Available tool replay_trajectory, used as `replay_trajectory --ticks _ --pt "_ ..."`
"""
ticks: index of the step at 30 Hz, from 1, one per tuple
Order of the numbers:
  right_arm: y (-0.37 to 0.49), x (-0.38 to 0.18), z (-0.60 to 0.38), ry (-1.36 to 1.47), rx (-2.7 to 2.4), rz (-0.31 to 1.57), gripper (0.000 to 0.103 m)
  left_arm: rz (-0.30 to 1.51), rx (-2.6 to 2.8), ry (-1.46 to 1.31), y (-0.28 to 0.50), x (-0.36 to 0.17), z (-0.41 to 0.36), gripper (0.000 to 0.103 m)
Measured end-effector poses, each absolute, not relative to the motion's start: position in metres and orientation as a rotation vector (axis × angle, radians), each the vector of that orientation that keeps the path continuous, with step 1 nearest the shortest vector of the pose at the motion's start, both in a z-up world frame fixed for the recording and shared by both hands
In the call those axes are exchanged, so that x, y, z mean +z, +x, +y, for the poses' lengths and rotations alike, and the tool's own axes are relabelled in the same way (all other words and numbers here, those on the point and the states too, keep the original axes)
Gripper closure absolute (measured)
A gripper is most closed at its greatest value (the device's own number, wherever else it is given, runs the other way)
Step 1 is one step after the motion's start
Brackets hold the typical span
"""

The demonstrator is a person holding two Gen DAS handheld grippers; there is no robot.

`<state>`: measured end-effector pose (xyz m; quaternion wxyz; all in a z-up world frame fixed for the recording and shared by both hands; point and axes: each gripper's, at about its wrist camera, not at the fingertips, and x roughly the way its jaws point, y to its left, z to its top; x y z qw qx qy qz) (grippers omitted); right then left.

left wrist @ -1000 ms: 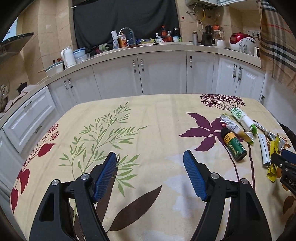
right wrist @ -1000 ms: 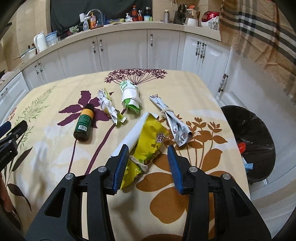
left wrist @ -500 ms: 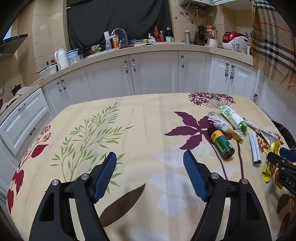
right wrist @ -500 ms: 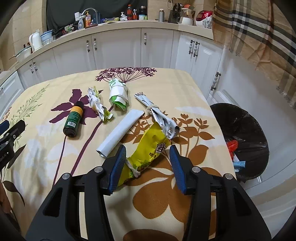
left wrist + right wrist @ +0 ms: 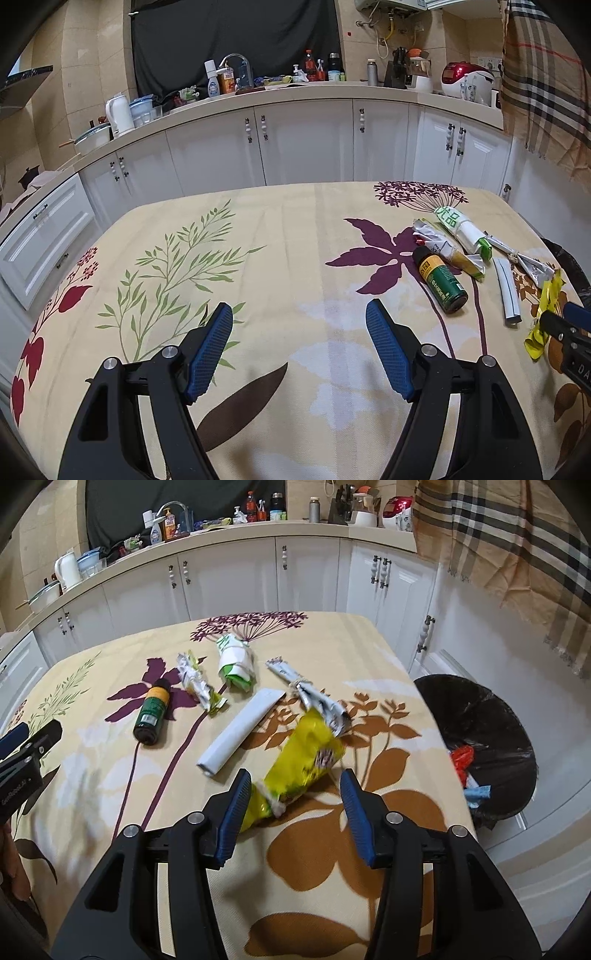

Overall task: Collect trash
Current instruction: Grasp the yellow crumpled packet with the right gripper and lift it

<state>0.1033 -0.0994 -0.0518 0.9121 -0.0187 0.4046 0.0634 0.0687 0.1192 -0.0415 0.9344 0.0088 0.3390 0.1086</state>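
Observation:
Several pieces of trash lie on the right half of the flowered tablecloth: a green spray can, a crumpled silver wrapper, a green and white packet, a white tube, a tied silver wrapper. A yellow snack bag sits between my right gripper's open jaws, its tail against the left finger; whether it is lifted I cannot tell. My left gripper is open and empty over the table's middle.
A black bin lined with a dark bag holds some trash and stands on the floor past the table's right edge. White cabinets and a cluttered counter run behind the table. A plaid cloth hangs at the right.
The yellow bag has swung right toward the bin side, away from the white tube, staying between my right gripper's fingers. The left gripper's view has shifted a little; its jaws stay open.

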Motion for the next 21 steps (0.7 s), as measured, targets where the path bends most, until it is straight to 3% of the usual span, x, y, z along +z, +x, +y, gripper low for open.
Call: replay_trajectory --ticks 21 --pt "0.104 -0.049 -0.093 -0.028 0.164 0.830 0.054 0.695 0.228 0.008 0.065 -0.043 0.124 0.031"
